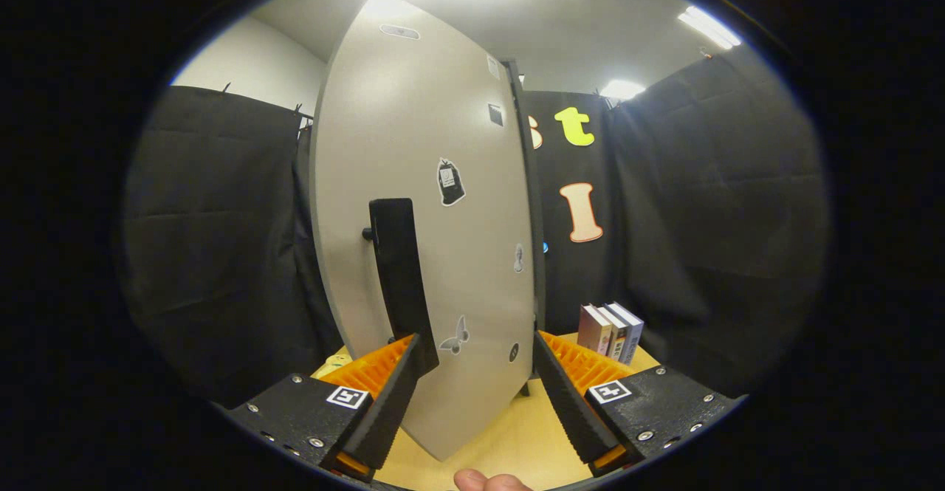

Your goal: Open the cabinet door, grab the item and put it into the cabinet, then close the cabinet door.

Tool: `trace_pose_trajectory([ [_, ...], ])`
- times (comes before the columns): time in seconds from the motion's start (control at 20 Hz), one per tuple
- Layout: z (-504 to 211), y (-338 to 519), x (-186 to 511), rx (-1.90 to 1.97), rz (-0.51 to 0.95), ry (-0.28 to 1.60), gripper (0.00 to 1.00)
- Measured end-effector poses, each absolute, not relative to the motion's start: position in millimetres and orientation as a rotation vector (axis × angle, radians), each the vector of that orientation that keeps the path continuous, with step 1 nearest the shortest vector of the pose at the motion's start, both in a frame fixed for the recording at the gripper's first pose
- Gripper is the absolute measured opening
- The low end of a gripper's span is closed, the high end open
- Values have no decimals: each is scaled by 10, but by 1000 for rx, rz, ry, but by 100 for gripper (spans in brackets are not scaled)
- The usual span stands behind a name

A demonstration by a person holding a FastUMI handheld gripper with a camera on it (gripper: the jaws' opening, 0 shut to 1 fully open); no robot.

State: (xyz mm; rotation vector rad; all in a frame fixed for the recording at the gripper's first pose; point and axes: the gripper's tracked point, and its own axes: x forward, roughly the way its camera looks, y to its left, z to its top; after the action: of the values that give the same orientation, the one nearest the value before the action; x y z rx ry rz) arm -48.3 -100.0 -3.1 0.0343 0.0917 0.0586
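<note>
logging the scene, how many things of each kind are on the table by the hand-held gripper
cabinet door: 1
door handle: 1
books: 3
total: 5
The hand-held gripper is open, its fingers either side of the door's lower edge.

The cabinet door [421, 203] stands swung out across the middle of the picture, hiding the cabinet's inside and body behind it. The gripper [478, 362] fingers, spread wide apart, cover part of the door's lower edge and the foot of the dark handle [399, 277]. A fingertip [489, 481] is cut off at the bottom edge. The books [610, 331] at lower right are too small to tell their titles
</note>
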Motion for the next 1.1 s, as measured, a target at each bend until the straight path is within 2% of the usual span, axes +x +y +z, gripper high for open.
trace_pose_trajectory([
  [0.35, -291, -429, -371, 28, 135, 141, 94],
  [1.1, -511, -679, 72, 31, 199, 149, 94],
])
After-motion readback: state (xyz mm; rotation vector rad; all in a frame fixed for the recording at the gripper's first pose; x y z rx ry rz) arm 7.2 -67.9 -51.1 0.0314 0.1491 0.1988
